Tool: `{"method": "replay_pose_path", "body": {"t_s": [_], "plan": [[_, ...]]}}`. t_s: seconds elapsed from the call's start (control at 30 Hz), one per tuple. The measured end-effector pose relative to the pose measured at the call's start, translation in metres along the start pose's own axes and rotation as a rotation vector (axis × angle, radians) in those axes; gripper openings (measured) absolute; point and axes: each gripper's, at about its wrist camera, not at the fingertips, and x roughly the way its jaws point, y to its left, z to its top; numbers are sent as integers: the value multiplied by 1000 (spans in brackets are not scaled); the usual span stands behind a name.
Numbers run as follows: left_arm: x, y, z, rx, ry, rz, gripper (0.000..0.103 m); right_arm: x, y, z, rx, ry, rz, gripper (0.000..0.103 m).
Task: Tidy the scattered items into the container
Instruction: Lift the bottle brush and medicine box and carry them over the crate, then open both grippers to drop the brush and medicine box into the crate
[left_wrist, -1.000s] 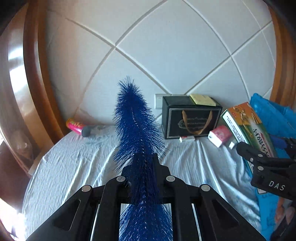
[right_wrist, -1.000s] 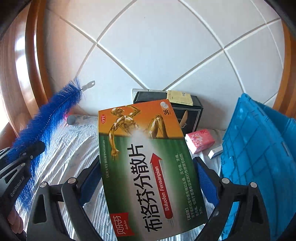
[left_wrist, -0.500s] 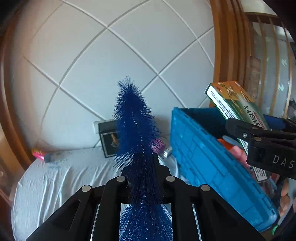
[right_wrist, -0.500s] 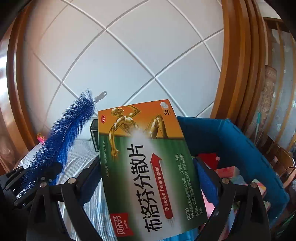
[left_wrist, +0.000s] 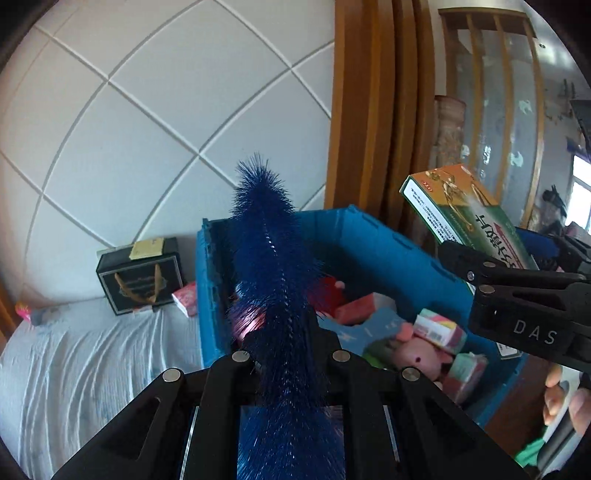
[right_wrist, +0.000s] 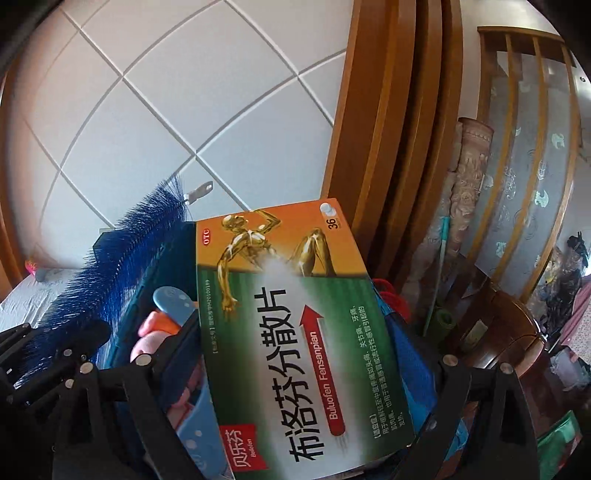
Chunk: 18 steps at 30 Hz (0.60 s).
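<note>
The left gripper (left_wrist: 290, 354) jaws squeeze the soft, springy blue brush (left_wrist: 269, 258) and the right gripper (right_wrist: 295, 373) jaws pinch the light cardboard pill box (right_wrist: 295, 317) by its sides, both over the blue bin (left_wrist: 373, 243).

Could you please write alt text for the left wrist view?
The left gripper clamps a bristly blue bottle brush over an open blue plastic crate of toys and small boxes. At right, the right gripper holds a green-and-orange medicine box above it.
</note>
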Motion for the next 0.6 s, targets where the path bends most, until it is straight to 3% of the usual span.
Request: {"method": "replay_pose_path", "body": {"t_s": [0.17,0.4,0.47,0.6], "plan": [[15,-47,-8,25,56,8,12,25,-39,-24,23,54,24,95],[38,-83,-21,42,128,12,16,60,-57,-43,30,125,48,95],[43,-88,-23,56,130,23,23,66,-61,-46,33,136,50,95],[40,-95,-24,71,99,50,68,75,-65,-48,45,155,45,95]]}}
